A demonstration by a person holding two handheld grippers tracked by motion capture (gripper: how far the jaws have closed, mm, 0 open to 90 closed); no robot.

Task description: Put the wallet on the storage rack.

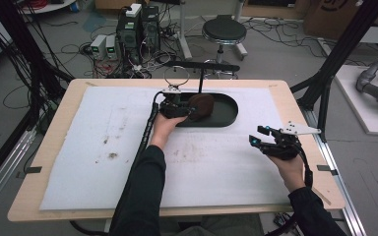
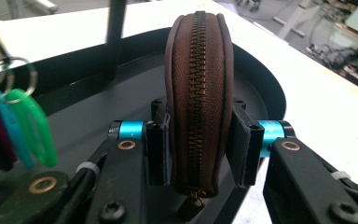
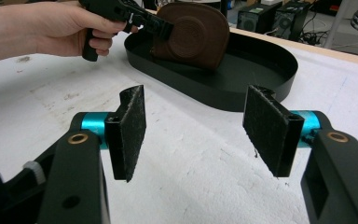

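A wooden table (image 1: pixel 295 105) carries a stained white foam mat (image 1: pixel 103 147), with computer towers (image 1: pixel 138 27), a round stool (image 1: pixel 224 30) and loose cables on the grey floor behind it. On the far middle of the mat sits a black oval tray (image 1: pixel 224 110).

A brown zipped pouch (image 2: pixel 199 84) stands on its edge at the left end of the tray. In the left gripper view its zip runs straight up the middle and the metal pull hangs at the bottom edge. The left gripper (image 2: pixel 199 149) has the pouch between its 2 pads; the pad on the picture's left lies against the fabric, while the pad on the picture's right seems to stand just off it, so a firm grip cannot be confirmed. From the right gripper view a round embossed mark (image 3: pixel 196 29) shows on the pouch's side, too faint to read. The pouch's lower edge is hidden by the tray wall there.

A black post (image 2: pixel 114 37) rises from the tray, cut off at the top of the left gripper view. At that view's left edge hang coloured plastic tags on metal rings (image 2: pixel 21 121), partly cropped and blurred.

The right gripper (image 3: pixel 196 126) hovers over bare mat near the table's right edge, its 2 pads wide apart with nothing between them.
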